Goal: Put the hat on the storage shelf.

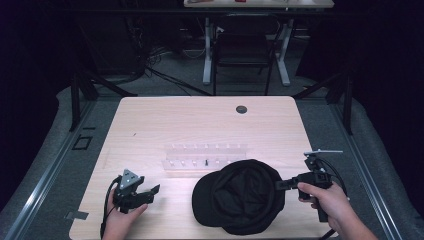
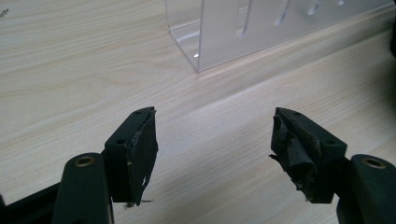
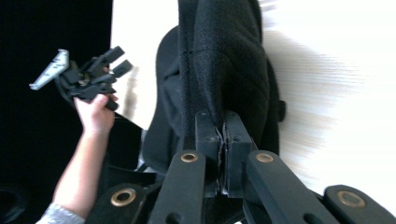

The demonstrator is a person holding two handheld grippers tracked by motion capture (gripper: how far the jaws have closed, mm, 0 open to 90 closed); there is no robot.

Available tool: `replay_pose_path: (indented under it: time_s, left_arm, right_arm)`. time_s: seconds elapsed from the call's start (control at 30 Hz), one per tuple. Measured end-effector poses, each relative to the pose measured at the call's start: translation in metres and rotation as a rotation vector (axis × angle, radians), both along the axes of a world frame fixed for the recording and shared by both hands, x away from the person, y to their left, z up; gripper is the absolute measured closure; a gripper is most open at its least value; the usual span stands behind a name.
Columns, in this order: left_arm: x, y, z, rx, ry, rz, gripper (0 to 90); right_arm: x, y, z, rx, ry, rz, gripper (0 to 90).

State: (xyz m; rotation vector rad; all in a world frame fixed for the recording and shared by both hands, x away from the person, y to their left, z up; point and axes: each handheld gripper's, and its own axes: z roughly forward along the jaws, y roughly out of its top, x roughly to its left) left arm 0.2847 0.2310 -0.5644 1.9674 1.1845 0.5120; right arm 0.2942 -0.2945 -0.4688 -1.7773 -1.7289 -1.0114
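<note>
- The right gripper has its jaws pressed together on a fold of black fabric at the edge of the black cap; the right gripper view shows the cloth pinched between the pads and rising away from them.
- The left gripper has its jaws wide apart with nothing between them, only bare wood below; one pad looks frayed at its lower edge.
- Seen from the high view, the right gripper meets the cap at its right side, while the left gripper hovers well to the cap's left, apart from it.
- The cap lies on the table, crown up as far as I can tell, its brim to the left, just in front of the clear plastic rack.
- The rack's corner stands beyond the cap's left side in the left gripper view.
- Judged step: the cap is gripped at one side and about to be lifted or turned.
- Next move, as I judge it: the left gripper must come across to the cap's brim and close on it, so both sides are held before it is raised clear of the rack.
</note>
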Motion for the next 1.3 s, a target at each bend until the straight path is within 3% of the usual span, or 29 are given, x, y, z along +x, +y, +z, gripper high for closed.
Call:
replay_pose_path:
  time_s: [0.03, 0.1, 0.47, 0.8, 1.03, 1.3]
  left_arm:
    - [0.0, 0.0, 0.0, 0.001, -0.001, 0.0, 31.4]
    - [0.0, 0.0, 0.0, 0.001, -0.001, 0.0, 31.4]
    - [0.0, -0.001, 0.0, 0.003, 0.0, -0.001, 31.4]
    - [0.0, -0.001, 0.0, 0.001, -0.005, -0.002, 31.3]
    - [0.0, -0.001, 0.0, 0.003, -0.001, -0.002, 31.4]
    - [0.0, -0.001, -0.001, 0.005, -0.004, -0.002, 31.4]
  right_arm:
    - [0.001, -0.003, 0.003, 0.0, -0.004, 0.04, 87.7]
    - [0.0, -0.003, 0.006, 0.008, -0.006, 0.049, 87.7]
    - [-0.002, 0.001, 0.027, 0.097, -0.043, 0.052, 87.7]
    - [-0.005, 0.01, 0.046, 0.137, -0.089, 0.066, 87.9]
    - [-0.005, 0.008, 0.053, 0.143, -0.096, 0.074, 88.0]
    - [-0.007, 0.004, 0.069, 0.17, -0.14, 0.064, 88.1]
